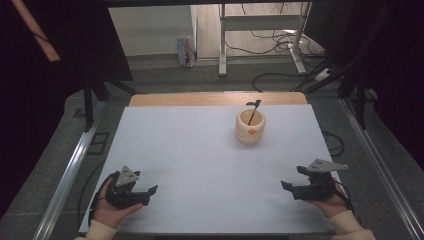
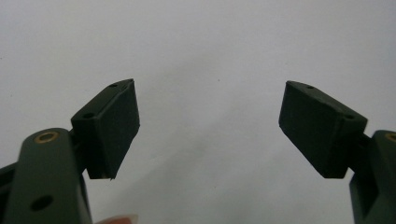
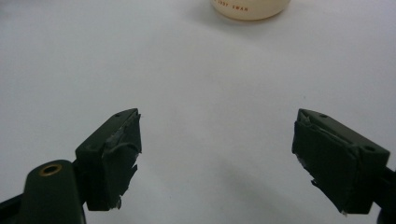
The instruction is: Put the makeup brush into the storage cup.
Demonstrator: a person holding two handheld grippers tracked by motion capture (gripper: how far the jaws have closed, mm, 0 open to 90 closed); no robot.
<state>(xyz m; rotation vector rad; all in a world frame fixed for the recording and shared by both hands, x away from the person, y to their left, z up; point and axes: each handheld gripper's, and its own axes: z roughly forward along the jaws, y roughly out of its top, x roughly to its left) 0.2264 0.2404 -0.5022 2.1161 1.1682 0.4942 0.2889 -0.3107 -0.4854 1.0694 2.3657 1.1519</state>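
Right gripper view: cup (image 3: 250, 9) cut off at top; left tongs (image 2: 210, 126), right tongs (image 3: 217, 158) both agape.

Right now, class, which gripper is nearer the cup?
Right. The right gripper sits near the table's front right, with the cup ahead of it and a little inward. The left gripper is at front left, farther off.

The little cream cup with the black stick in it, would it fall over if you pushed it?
Probably not easily: the squat cream-coloured round cup looks about as wide as tall, so a low push would likely slide it across the smooth white tabletop. The thin black stick leans loose on its rim, so it may rattle or shift.
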